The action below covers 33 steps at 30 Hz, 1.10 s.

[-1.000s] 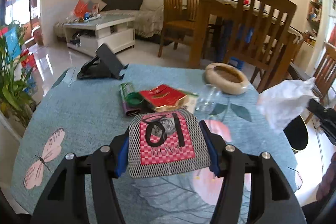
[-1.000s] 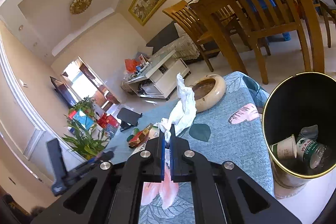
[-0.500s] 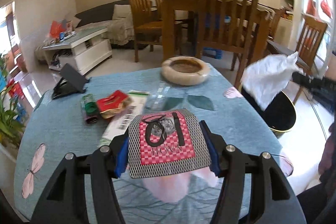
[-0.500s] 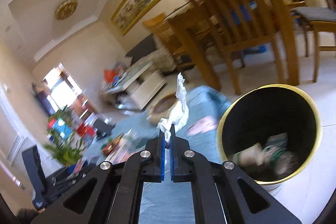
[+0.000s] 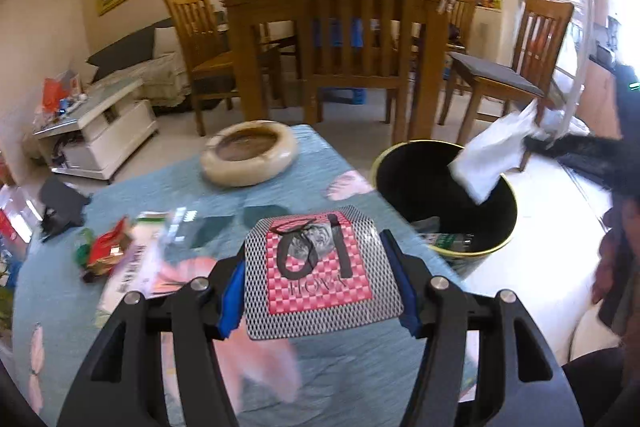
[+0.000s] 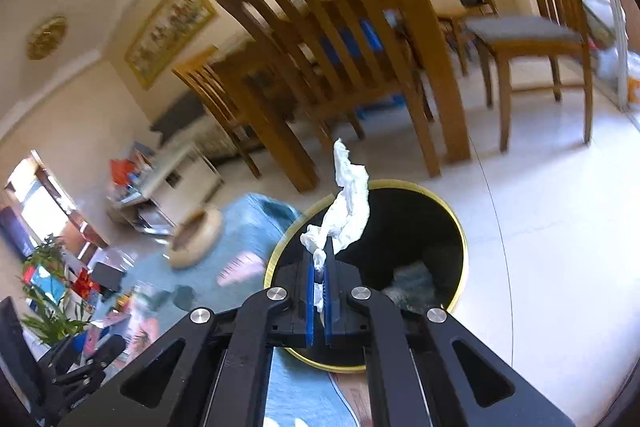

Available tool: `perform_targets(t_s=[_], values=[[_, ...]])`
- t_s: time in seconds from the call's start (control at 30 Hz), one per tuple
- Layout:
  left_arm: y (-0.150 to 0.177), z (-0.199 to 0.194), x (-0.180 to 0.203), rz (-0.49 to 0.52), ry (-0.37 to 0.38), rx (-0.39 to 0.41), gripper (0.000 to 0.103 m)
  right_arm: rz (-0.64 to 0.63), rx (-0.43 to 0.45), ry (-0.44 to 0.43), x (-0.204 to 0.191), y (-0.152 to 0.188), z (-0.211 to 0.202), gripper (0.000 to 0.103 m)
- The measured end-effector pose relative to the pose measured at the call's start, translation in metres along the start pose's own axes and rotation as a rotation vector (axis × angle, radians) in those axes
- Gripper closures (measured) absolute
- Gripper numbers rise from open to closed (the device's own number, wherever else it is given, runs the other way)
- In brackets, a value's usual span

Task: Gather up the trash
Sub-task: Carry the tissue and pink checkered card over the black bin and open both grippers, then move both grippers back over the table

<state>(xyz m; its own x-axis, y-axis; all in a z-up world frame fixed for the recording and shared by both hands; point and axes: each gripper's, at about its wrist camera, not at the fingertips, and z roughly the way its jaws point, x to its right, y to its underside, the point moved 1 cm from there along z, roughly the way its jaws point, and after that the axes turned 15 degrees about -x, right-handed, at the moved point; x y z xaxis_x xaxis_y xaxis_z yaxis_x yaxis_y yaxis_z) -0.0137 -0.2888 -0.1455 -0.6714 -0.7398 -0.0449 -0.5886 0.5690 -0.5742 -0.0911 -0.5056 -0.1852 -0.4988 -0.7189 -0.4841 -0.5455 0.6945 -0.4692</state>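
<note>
Your R gripper (image 6: 319,269): pads pinched on white tissue (image 6: 350,205) — over bin (image 6: 460,239) mouth.
Your L gripper (image 5: 318,277): clamps mesh packet (image 5: 320,267) above table (image 5: 80,291).
L view only: wrappers (image 5: 106,247) on table.

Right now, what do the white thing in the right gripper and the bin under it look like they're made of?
White wad: soft tissue paper, matte, crumpled and drooping. Bin: probably metal, with a shiny gold rim and black inside; plastic is possible.
</note>
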Motion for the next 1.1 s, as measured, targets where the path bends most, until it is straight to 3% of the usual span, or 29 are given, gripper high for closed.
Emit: perform_targets(t_s=[0.03, 0.07, 0.13, 0.3, 0.4, 0.47, 0.6, 0.67, 0.73, 0.97, 1.1], values=[[-0.001, 0.004, 0.006, 0.005, 0.011, -0.006, 0.042, 0.032, -0.021, 0.013, 0.005, -0.003, 0.006, 0.085], [-0.003, 0.009, 0.013, 0.015, 0.024, -0.014, 0.042, 0.059, -0.029, 0.009, 0.011, -0.004, 0.008, 0.062], [-0.007, 0.016, 0.024, 0.031, 0.034, -0.02, 0.042, 0.088, 0.005, 0.015, 0.016, -0.003, 0.001, 0.043], [-0.022, 0.04, 0.052, 0.069, 0.067, -0.05, 0.042, 0.09, 0.084, -0.015, 0.018, 0.0, -0.017, 0.04], [-0.04, 0.057, 0.071, 0.099, 0.085, -0.071, 0.042, 0.113, 0.141, -0.035, 0.023, 0.004, -0.03, 0.037], [-0.054, 0.066, 0.084, 0.124, 0.09, -0.074, 0.042, 0.134, 0.185, -0.044, 0.027, 0.003, -0.04, 0.03], [-0.081, 0.085, 0.112, 0.178, 0.114, -0.089, 0.042, 0.168, 0.264, -0.069, 0.035, 0.006, -0.058, 0.03], [-0.092, 0.097, 0.126, 0.216, 0.111, -0.105, 0.036, 0.177, 0.281, -0.081, 0.037, 0.006, -0.062, 0.03], [-0.097, 0.103, 0.134, 0.226, 0.094, -0.103, 0.021, 0.18, 0.284, -0.087, 0.037, 0.007, -0.063, 0.03], [-0.096, 0.101, 0.129, 0.226, 0.11, -0.102, 0.021, 0.197, 0.334, -0.1, 0.038, 0.008, -0.073, 0.028], [-0.085, 0.085, 0.11, 0.2, 0.11, -0.095, 0.021, 0.173, 0.312, -0.085, 0.025, 0.007, -0.065, 0.025]])
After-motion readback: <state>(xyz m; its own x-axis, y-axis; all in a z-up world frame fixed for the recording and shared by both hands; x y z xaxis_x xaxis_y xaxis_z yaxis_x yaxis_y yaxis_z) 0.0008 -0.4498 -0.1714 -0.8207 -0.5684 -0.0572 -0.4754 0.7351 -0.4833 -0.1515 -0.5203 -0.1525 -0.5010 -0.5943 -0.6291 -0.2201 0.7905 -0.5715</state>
